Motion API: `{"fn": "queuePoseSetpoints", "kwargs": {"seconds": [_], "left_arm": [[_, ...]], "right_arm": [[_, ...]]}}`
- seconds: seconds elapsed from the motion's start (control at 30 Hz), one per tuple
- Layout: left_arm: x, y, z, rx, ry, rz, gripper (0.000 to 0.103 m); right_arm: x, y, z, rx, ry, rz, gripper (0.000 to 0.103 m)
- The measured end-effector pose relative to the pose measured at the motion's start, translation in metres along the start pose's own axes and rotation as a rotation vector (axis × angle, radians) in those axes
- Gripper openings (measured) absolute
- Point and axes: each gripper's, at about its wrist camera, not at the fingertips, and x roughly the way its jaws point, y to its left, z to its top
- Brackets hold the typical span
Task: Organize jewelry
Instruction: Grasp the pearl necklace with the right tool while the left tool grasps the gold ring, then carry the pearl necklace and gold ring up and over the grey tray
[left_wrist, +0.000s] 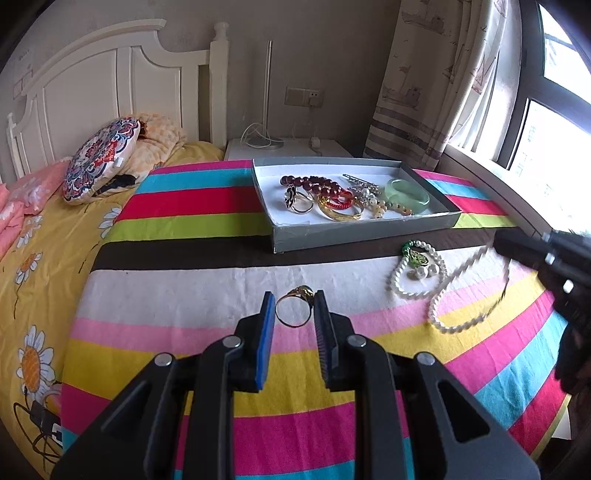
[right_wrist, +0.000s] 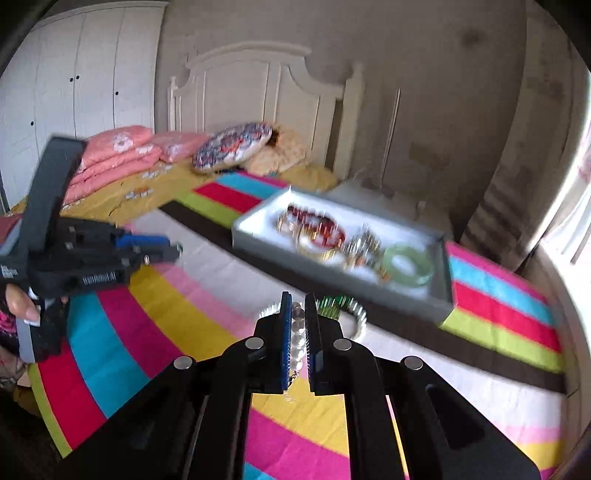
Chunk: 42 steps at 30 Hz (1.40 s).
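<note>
My left gripper is shut on a gold ring and holds it just above the striped cloth. My right gripper is shut on a pearl necklace; in the left wrist view the necklace trails from the cloth up toward the right gripper's body. A grey tray behind holds red beads, a gold bangle, a green jade bangle and rings. A green charm with pearls lies on the cloth.
The striped cloth covers a bed with a yellow sheet. A patterned cushion and pink pillows lie by the white headboard. A white nightstand and a window lie beyond the tray.
</note>
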Motion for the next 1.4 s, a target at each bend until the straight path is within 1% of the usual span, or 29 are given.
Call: {"fn": "queuePoseSetpoints", "kwargs": {"seconds": [0.1,0.23,0.3,0.4,0.5,0.7,1.1,1.27,1.4], "left_arm": [[-0.001,-0.004,0.003,0.01,-0.007,-0.003,0.021],[-0.004,-0.012,0.006,0.05,-0.013,0.011,0.021],[-0.004,-0.014,0.007,0.059,-0.009,0.012,0.021],[-0.002,-0.017,0.008,0.068,0.003,0.013,0.021],[0.003,-0.021,0.009,0.078,0.016,0.012,0.021],[0.008,-0.028,0.01,0.106,0.034,0.019,0.021],[0.008,-0.034,0.014,0.128,0.035,0.02,0.021],[0.007,-0.038,0.019,0.137,0.029,0.021,0.021],[0.006,-0.044,0.027,0.164,0.016,0.022,0.021]], "right_arm": [[-0.007,-0.003,0.013,-0.027,-0.032,-0.032,0.007],[-0.018,-0.019,0.027,-0.014,-0.079,-0.066,0.007],[-0.026,-0.025,0.037,-0.021,-0.106,-0.085,0.007],[-0.028,-0.031,0.052,-0.053,-0.135,-0.112,0.007],[-0.026,-0.042,0.063,-0.057,-0.153,-0.13,0.007],[-0.028,-0.059,0.077,-0.035,-0.183,-0.147,0.007],[-0.067,-0.068,0.106,-0.063,-0.285,-0.195,0.007],[-0.071,-0.07,0.113,-0.07,-0.299,-0.202,0.007],[-0.071,-0.072,0.118,-0.072,-0.307,-0.202,0.007]]}}
